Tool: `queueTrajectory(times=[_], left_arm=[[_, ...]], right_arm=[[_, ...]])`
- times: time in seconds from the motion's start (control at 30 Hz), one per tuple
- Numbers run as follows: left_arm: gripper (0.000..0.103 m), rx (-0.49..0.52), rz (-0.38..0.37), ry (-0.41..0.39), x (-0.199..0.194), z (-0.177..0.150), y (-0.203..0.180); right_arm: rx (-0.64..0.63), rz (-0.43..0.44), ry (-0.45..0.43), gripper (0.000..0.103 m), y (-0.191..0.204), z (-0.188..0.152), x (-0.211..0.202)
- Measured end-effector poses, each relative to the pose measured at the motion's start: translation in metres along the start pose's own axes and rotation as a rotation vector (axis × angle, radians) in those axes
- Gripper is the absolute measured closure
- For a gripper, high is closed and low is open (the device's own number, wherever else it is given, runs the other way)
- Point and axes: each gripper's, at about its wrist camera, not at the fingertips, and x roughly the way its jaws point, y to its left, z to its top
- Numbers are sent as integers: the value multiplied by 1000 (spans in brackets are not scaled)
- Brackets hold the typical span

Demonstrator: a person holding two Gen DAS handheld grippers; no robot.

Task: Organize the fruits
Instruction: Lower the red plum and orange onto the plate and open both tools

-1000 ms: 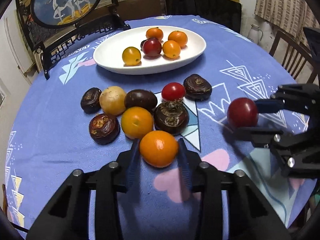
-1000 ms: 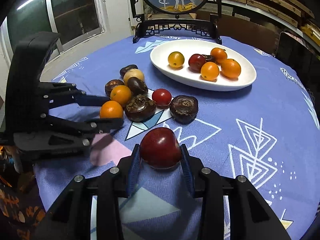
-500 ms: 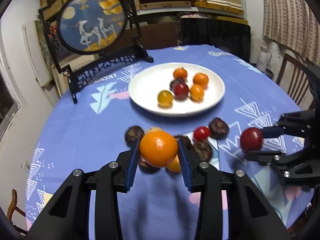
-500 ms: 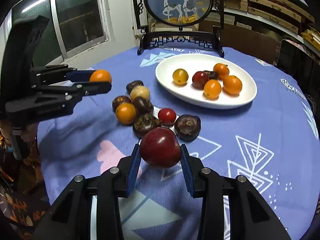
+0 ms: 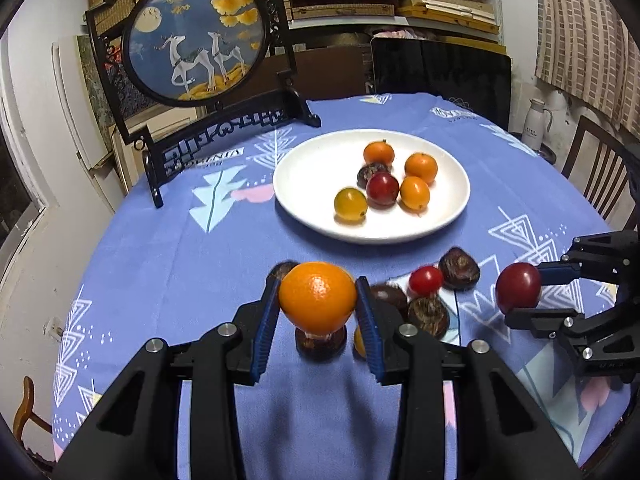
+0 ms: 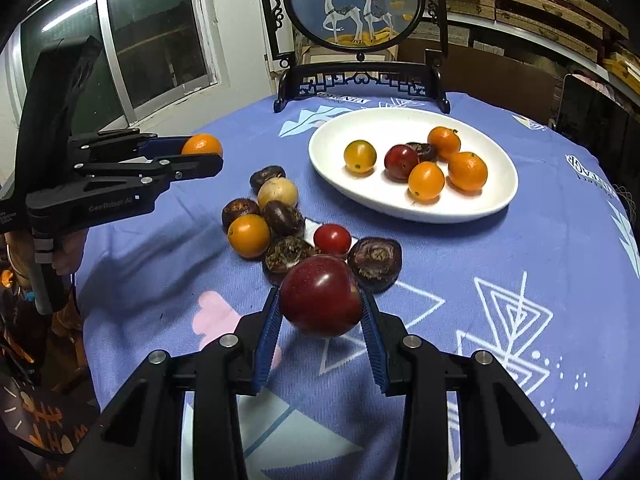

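A round counter under a blue cloth printed with white triangles (image 6: pixel 520 272) carries everything. At its far edge stands a black carved wooden stand with a round deer painting (image 6: pixel 354 4). In front of that lies a white oval ceramic plate (image 6: pixel 496 200), holding three small orange fruits, one yellow-orange cherry tomato, one dark red fruit and a dark brown water chestnut partly hidden behind the red one.

The left gripper (image 5: pixel 318 320), a black two-finger tool with blue ribbed pads, is raised above the cloth, its fingers closed narrowly on a small round orange mandarin (image 5: pixel 318 298). In the right wrist view a hand (image 6: pixel 68 252) grips its handle. The right gripper (image 6: pixel 320 320) of the same make is clamped on a glossy dark red round fruit (image 6: pixel 320 296), held just above the cloth.

Between the grippers and the plate sits a loose cluster on the cloth: several dark brown water chestnuts (image 6: pixel 374 264), a pale yellow round fruit (image 6: pixel 277 193), an orange round fruit (image 6: pixel 249 236) and a small bright red cherry tomato (image 6: pixel 332 239), most touching one another.
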Motion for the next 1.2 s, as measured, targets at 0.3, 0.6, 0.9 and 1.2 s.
queueTrajectory(times=[0.3, 0.6, 0.9, 1.2], left_arm=[[66, -35, 41, -100, 14, 68, 6], [66, -57, 77, -141, 53, 119, 6], [66, -99, 40, -109, 97, 118, 6], [66, -82, 48, -62, 117, 109, 5]], right_arm=[[16, -55, -141, 63, -26, 54, -26], [82, -92, -280, 63, -65, 114, -31], [140, -91, -292, 63, -88, 137, 0], [174, -71, -248, 63, -96, 131, 31]])
